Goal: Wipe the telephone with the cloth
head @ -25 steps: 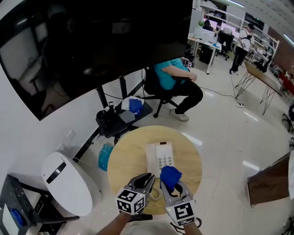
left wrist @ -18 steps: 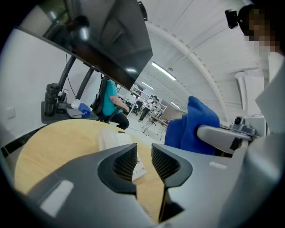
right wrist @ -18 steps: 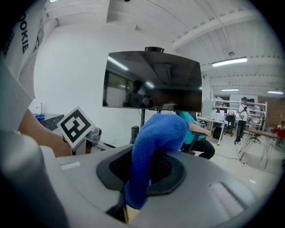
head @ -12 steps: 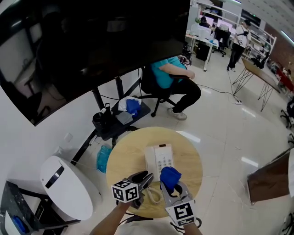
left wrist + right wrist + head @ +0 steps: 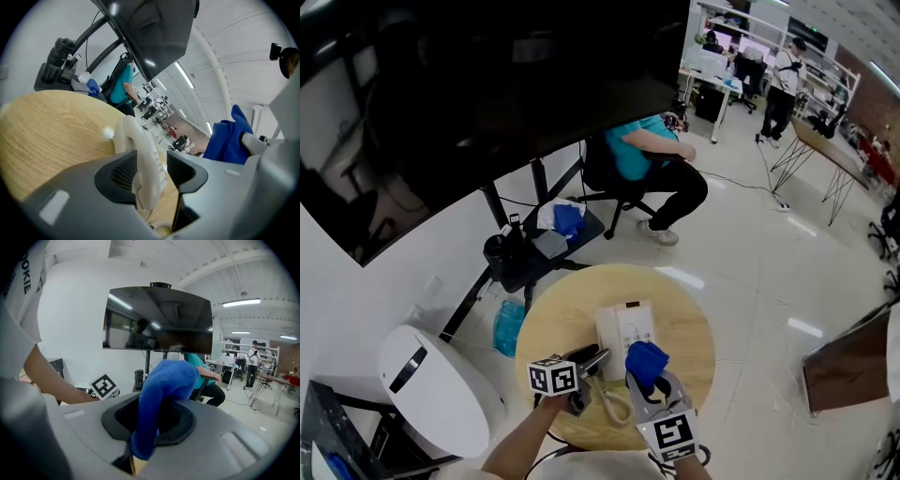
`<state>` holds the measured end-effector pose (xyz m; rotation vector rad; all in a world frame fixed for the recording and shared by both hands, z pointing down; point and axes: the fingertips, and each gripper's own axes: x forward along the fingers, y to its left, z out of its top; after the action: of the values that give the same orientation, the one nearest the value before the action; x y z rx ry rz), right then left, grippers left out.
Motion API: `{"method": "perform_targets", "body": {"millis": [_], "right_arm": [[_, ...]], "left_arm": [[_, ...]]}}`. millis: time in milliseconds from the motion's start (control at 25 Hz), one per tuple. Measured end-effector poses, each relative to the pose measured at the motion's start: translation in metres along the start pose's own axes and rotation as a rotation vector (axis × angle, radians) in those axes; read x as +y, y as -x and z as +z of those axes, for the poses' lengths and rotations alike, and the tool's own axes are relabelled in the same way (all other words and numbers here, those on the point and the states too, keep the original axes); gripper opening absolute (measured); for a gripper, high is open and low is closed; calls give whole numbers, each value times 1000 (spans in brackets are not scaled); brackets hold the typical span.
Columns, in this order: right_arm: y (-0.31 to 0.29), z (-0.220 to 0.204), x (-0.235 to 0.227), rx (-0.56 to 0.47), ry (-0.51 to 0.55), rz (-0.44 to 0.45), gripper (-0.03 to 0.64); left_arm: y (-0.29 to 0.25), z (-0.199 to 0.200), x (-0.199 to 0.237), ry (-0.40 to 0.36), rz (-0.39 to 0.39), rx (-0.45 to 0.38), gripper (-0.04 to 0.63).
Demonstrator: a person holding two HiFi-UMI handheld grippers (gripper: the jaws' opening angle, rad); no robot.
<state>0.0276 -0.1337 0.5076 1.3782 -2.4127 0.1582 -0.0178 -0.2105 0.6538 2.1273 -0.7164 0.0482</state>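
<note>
Room: open office w/ glossy white floor [image 5: 769, 262]; a round light-wood table [image 5: 562, 319] is sitting below the head cam.
L gripper: the left gripper [image 5: 592, 360] is hovering low over the table's near-left part, pointing at the phone, its marker cube facing up.
L jaws: standing wide apart, having just been opening; the curved white handset [image 5: 140, 159] is sitting between the ribbed pads, w/ a clear gap at the right pad, so not clamped.
R gripper: the right gripper [image 5: 651, 380] is hanging over the table's near edge, just right of the left one.
R jaws: pinching a folded blue fleece cloth [image 5: 161, 390]; the cloth is bulging up and forward out of the pads.
Cloth vs phone: the cloth is hovering at the phone's near end; can't tell if it's touching.
Phone: a white desk telephone w/ keypad [image 5: 628, 328] is lying near the table's centre, the handset resting along its left side.
Cord: a white coiled cord [image 5: 614, 403] is trailing off the phone's near-left corner, between the two grippers.
Beyond table: a large dark screen on a black stand [image 5: 487, 84] is looming at far left; a seated person in a teal shirt [image 5: 642, 150] is behind it.
Floor, left: a white rounded machine [image 5: 431, 375] is standing beside the table.
</note>
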Motion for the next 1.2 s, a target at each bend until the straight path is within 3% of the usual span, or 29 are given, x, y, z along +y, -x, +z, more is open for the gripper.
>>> {"method": "perform_targets", "body": {"millis": [600,760,880,1040,1200], "right_arm": [[-4,-13,-6,40,-17,-27,61],[-6,-16,-9,43,-18,-31,61],[-6,-16,-11,46,-20,-37,61],[-6,-18,-14,51,-28,-43,61],[-4,-19,-13,45,-35,-43,61]], "left_arm": [[-26,-7,9,154,-173,91,187],[-32,-11,12,172,-200,131,115],[-32,-8,10,222,-234,135,100],[-31,-6,9,259,-242,130,91],[-30,-5,4,248,-229,122,83]]}}
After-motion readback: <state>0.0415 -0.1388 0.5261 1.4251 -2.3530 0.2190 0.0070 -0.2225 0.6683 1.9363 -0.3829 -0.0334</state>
